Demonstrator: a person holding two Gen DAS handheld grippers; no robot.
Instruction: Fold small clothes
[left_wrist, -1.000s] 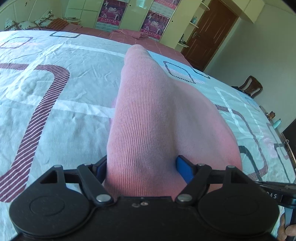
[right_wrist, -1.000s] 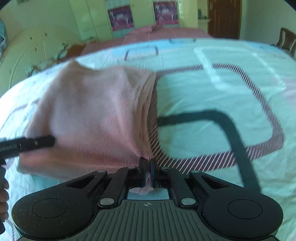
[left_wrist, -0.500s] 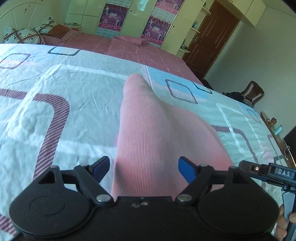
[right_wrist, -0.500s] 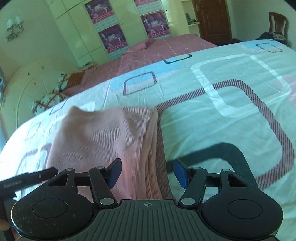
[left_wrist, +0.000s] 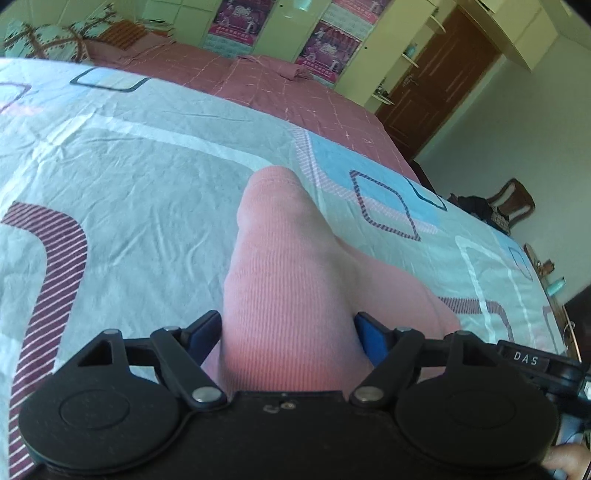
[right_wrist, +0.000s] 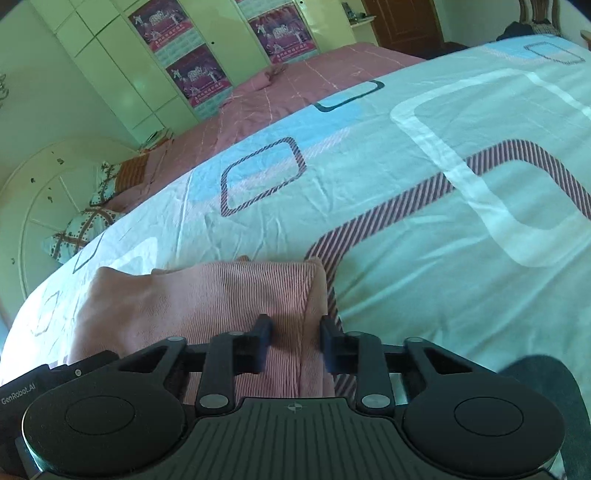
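Your left hand-held gripper has its jaws spread wide, one blue pad on each side of the pink ribbed garment, which lies folded on the bed's patterned sheet. The cloth fills the gap between the pads; whether they touch it, the view does not show. From this side the garment runs away from you as a long narrow strip, its rounded far edge ending near a blue diamond print. Bare sheet opens broadly to the left and beyond the far edge.

Your right hand-held gripper is also open, jaws apart over the garment's right folded edge: the left finger sits over the cloth, the right finger just past the edge, above a maroon striped band. A wide stretch of sheet lies free to the right and far side. The garment's left edge slopes toward the near left corner of the bed. A pink blanket covers the far end, with wardrobe doors behind
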